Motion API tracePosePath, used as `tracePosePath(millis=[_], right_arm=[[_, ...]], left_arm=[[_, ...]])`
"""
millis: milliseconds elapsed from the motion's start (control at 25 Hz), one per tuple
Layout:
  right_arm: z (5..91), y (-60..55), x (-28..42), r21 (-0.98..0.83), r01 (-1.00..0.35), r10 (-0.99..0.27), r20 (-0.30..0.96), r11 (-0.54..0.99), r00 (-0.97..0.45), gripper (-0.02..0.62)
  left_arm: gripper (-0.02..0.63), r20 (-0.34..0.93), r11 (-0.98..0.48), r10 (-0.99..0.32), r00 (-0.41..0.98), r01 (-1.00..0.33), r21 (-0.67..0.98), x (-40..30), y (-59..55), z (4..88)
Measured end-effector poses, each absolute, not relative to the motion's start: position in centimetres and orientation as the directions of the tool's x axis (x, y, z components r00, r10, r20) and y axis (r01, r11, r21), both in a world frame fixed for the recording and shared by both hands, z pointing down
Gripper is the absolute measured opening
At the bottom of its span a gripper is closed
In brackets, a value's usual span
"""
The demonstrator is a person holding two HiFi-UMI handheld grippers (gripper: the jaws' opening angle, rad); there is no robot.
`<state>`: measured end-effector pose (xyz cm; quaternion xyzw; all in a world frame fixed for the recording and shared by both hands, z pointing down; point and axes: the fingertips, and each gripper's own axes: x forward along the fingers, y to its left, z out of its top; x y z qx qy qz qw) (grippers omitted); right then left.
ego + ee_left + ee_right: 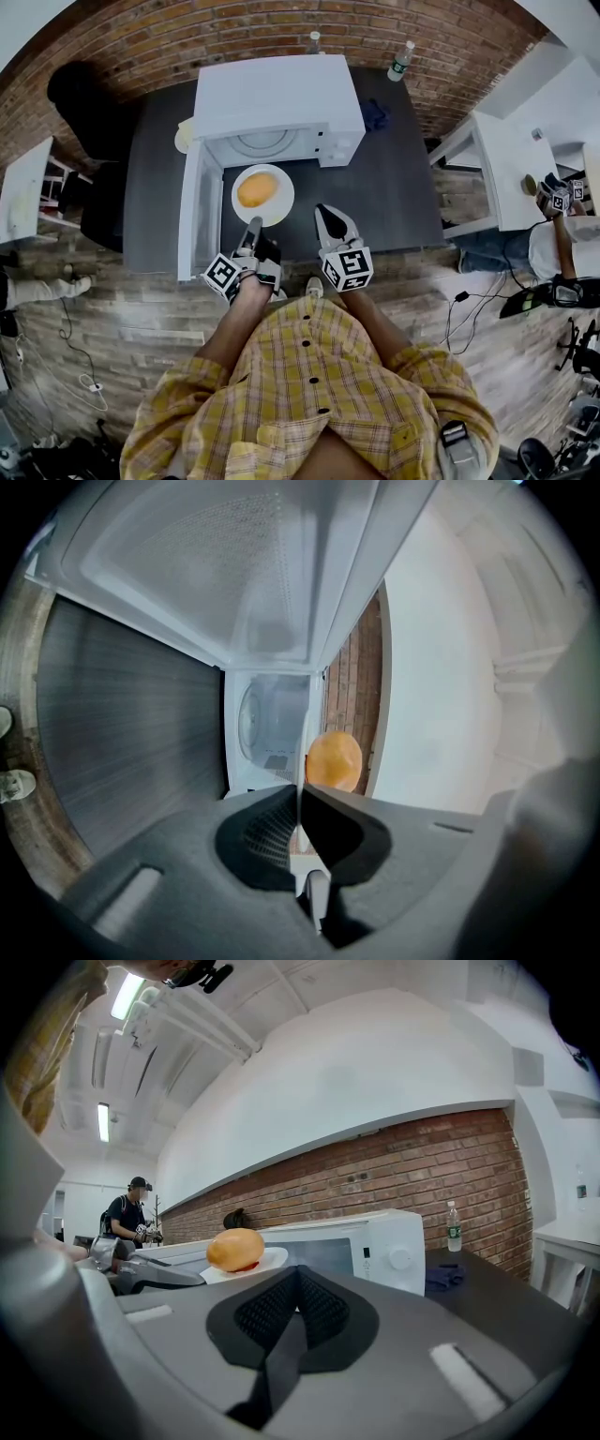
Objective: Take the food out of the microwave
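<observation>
The white microwave (pixel 277 98) stands on the dark table (pixel 394 187) with its door (pixel 199 211) swung open to the left. In front of its opening is a white plate (pixel 281 208) carrying a round orange piece of food (pixel 257 190). My left gripper (pixel 253 227) is shut on the plate's near rim. In the left gripper view the food (pixel 333 759) shows just beyond the closed jaws, with the microwave cavity (pixel 272 728) behind it. My right gripper (pixel 325 216) sits to the right of the plate, shut and holding nothing. The right gripper view shows the food (pixel 235 1249) on the plate (pixel 267 1260).
Two bottles (pixel 400 61) (pixel 314 42) stand at the table's back edge by the brick wall. A blue cloth (pixel 375 114) lies right of the microwave. A white side table (pixel 511 169) and another person (pixel 562 234) are at the right.
</observation>
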<state>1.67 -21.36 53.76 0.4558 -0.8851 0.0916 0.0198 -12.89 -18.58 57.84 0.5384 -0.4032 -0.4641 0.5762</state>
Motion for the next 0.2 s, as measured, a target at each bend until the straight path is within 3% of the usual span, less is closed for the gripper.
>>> tracePosePath(millis=[200], right_arm=[[53.85,-21.65,1.74,-0.144,-0.81,-0.804,0.117,0.568,-0.584,0.0]], left_arm=[[0.011,-0.04,-0.015,-0.968,0.249,0.101,0.995,-12.66,-18.87,57.78]])
